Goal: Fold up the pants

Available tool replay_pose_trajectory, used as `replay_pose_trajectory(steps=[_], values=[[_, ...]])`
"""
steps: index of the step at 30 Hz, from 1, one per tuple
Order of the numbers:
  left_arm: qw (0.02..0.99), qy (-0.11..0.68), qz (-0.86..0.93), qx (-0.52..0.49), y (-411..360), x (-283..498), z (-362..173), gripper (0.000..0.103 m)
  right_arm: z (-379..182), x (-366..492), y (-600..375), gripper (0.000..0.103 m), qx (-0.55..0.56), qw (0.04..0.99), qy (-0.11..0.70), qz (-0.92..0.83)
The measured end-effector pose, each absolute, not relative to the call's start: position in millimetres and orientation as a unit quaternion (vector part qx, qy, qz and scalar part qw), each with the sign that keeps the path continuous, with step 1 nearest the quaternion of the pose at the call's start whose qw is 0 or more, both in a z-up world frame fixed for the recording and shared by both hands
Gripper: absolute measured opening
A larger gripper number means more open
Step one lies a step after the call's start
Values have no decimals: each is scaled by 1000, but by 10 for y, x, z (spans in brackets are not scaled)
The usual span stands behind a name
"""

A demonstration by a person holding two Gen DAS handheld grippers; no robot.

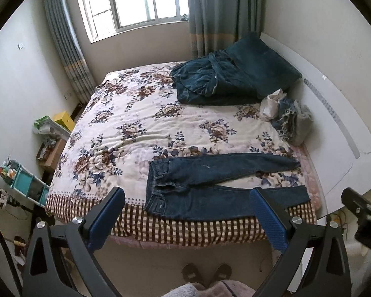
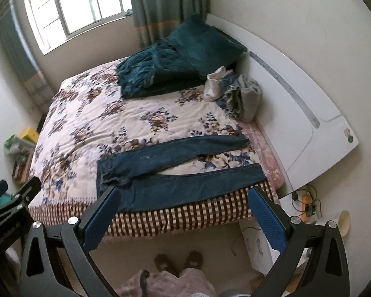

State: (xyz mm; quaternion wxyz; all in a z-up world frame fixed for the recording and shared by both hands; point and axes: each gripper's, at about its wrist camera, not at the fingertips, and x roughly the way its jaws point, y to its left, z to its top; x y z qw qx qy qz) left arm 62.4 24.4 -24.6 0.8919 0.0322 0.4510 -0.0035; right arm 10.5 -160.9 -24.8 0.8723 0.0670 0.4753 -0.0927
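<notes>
Dark blue jeans (image 1: pixel 210 185) (image 2: pixel 175 170) lie flat along the near edge of the bed, waistband to the left and the two legs spread apart to the right. My left gripper (image 1: pixel 186 195) hangs above the floor in front of the bed, open, its blue pads (image 1: pixel 104 220) wide apart and empty. My right gripper (image 2: pixel 184 195) is held the same way a little further right, open and empty, with the near trouser leg showing between its fingers. Neither gripper touches the jeans.
The bed (image 1: pixel 136 113) has a floral cover with a checked border. A dark teal blanket and pillow (image 1: pixel 225 79) and a small heap of clothes (image 1: pixel 287 113) lie by the white headboard (image 1: pixel 334 113). Slippered feet (image 1: pixel 205 274) stand below. Shelves and boxes (image 1: pixel 32 183) crowd the left floor.
</notes>
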Motion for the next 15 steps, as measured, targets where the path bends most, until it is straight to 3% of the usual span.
replay_pose_trajectory(steps=[8, 15], values=[[877, 477, -11, 60, 101, 1015, -796, 103, -945, 557, -1872, 103, 83, 861, 481, -141], [859, 506, 1, 80, -376, 1574, -1392, 103, -1890, 1363, -2495, 103, 111, 837, 514, -148]])
